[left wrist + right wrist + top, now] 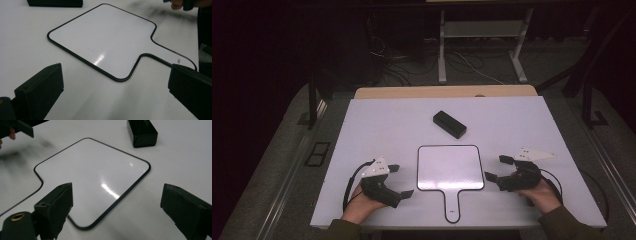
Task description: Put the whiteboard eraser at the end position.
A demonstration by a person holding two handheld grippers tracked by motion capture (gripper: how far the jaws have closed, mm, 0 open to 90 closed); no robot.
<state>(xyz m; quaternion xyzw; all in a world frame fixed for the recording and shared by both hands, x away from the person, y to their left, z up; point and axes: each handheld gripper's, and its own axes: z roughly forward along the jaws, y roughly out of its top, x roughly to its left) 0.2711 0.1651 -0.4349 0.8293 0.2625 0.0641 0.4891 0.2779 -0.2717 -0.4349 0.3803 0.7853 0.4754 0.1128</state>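
While both grippers rest on the tabletop (377,120), a paddle-shaped whiteboard (450,167) lies between them.
Left gripper (401,181) and right gripper (498,168) jaws spread, empty; black box (449,124) beyond.

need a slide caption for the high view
Two hand-held claws, left and right, open on either side of a paddle-shaped whiteboard, with a black block beyond it on the white table.

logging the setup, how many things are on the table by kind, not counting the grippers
white paddle-shaped board: 1
black box: 1
total: 2
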